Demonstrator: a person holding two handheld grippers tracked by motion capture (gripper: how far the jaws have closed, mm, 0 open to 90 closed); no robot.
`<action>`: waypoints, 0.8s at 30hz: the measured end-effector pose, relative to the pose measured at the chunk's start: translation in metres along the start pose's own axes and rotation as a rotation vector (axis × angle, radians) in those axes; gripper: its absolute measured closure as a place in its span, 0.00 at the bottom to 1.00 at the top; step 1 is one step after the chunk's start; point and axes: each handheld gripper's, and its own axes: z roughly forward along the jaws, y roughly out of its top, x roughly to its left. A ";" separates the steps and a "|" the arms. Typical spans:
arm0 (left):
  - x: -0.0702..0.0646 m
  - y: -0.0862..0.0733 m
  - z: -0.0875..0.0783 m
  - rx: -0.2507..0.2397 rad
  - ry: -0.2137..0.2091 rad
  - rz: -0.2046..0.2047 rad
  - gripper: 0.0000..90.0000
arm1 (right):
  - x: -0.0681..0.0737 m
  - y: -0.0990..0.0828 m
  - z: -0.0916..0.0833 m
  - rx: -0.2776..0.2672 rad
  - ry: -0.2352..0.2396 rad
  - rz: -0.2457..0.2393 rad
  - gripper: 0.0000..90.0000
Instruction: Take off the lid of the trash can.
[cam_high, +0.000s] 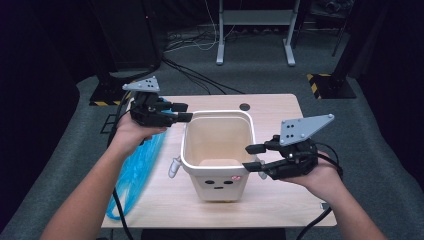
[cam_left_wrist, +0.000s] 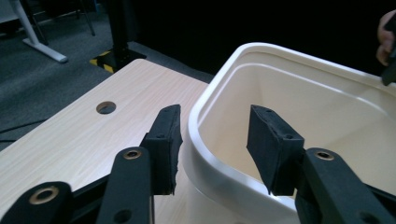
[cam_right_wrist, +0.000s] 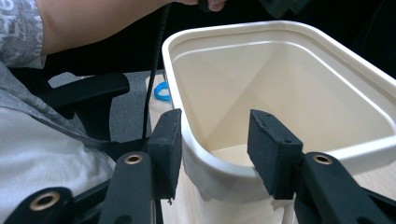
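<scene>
The desk (cam_high: 280, 107) carries a cream bin (cam_high: 218, 155) standing upright near its middle, a small face printed on the near wall, its inside empty as far as the pictures show. A blue plastic bag (cam_high: 140, 170) lies flat on the desk to the bin's left, untouched. The left tongs (cam_high: 181, 112) are released, jaws straddling the bin's far-left rim corner without closing on it. The right tongs (cam_high: 254, 156) are likewise released, jaws set either side of the near-right rim. Judgement: both grasps are lined up but not made; closing on the rim and whatever handling of bin and bag follows remain outstanding.
</scene>
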 end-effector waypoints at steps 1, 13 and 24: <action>0.000 0.000 0.002 0.004 0.013 0.001 0.55 | 0.001 0.001 0.002 0.004 0.001 -0.006 0.58; -0.002 0.002 0.021 0.040 0.059 -0.002 0.55 | 0.005 0.006 0.021 0.017 0.018 -0.025 0.58; -0.002 0.000 0.029 0.069 0.079 -0.005 0.52 | 0.011 0.009 0.034 0.036 0.013 -0.026 0.55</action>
